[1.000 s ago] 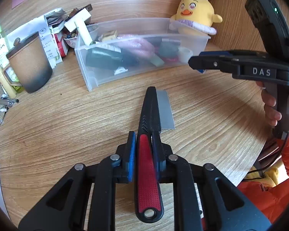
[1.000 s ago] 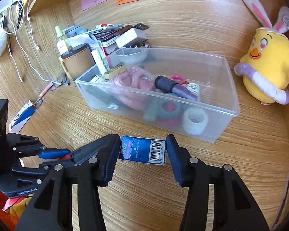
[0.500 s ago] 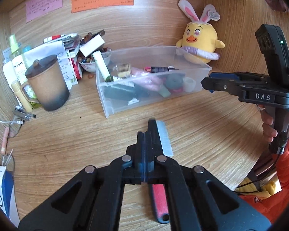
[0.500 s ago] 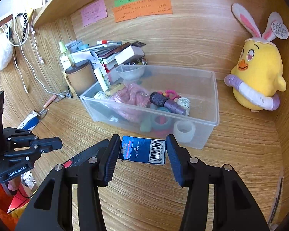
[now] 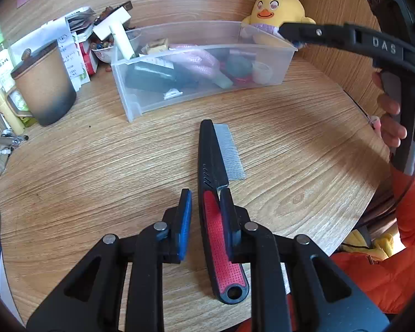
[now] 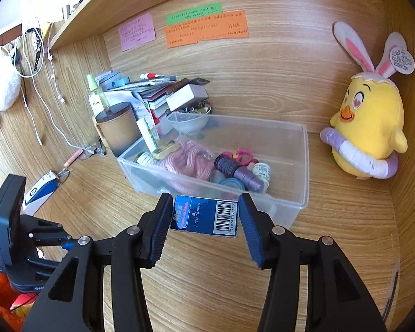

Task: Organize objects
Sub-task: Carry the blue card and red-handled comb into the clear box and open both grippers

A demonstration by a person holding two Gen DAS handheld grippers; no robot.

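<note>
Your left gripper (image 5: 204,215) has just been opening, and its jaws now stand slightly apart around the red-and-black handle of the comb (image 5: 213,182); the right pad lies against the handle while the left pad stands clear of it, so nothing is pinched; the comb lies flat on the wooden desk (image 5: 96,166), in front of the clear bin (image 5: 207,83) and well short of it; half a second ago those jaws were pressed together over the handle, so judge this a regrip, not a finished placement. Your right gripper (image 6: 204,215) pinches the blue box (image 6: 204,217) by its two ends, raised just before the bin's near wall; that box looks ready to go in next.
</note>
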